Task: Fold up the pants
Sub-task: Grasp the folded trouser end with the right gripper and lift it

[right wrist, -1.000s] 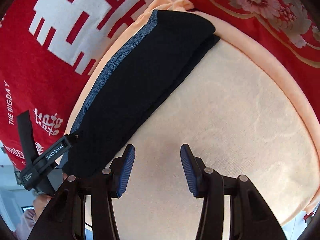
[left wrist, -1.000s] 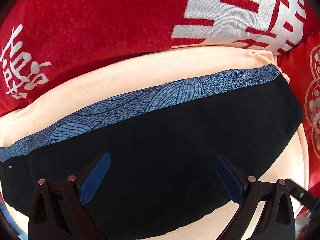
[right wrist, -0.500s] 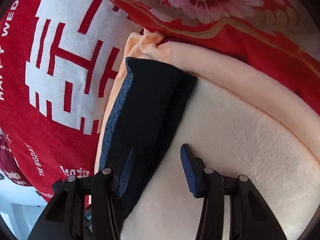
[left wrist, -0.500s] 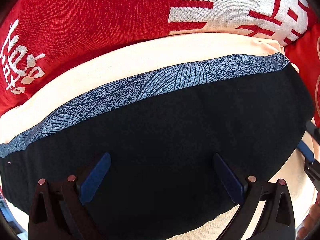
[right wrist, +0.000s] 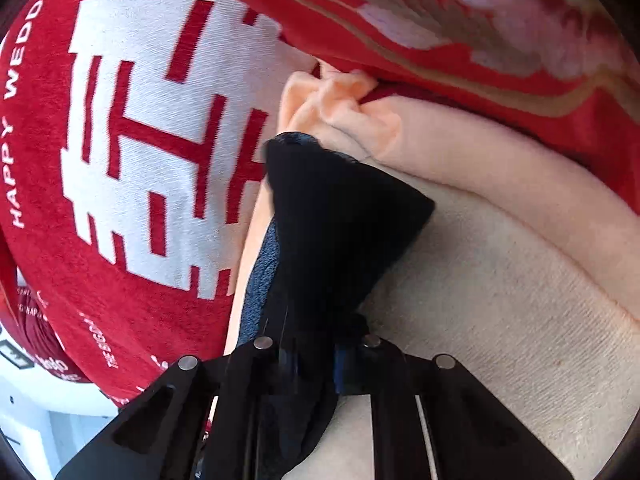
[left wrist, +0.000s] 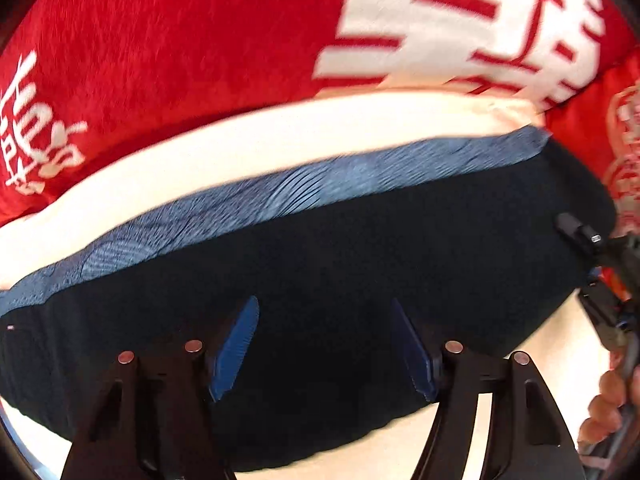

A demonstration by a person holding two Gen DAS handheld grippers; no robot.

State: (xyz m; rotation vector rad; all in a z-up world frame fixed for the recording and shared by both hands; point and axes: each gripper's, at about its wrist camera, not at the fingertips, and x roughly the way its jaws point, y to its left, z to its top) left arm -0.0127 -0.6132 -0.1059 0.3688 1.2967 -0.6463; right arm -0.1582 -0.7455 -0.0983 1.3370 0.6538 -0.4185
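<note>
Since the earlier frame: right gripper (right wrist: 316, 354) has swung onto the black pants (left wrist: 340, 280), jaws closing on their end, fabric bunched between. Left gripper (left wrist: 324, 348) over mid-pants, jaws narrowing, nothing pinched yet. Pants on peach cushion (right wrist: 500, 280); red pillows (left wrist: 180, 60) beyond. Fold-lift likely imminent.

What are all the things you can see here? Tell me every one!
pants: one, black with a blue patterned band, lying folded on the blanket.
blanket: one, peach, spread under the pants.
red cloth: one, red with white lettering, beyond the blanket.
flowered cloth: one, red with pink flowers, beside the lettered one.
left gripper: one, black with blue pads, over the pants, jaws closing, pads not yet pressing.
right gripper: one, black, jaws closing on the pants' end.
hand: one, holding the right gripper.
</note>
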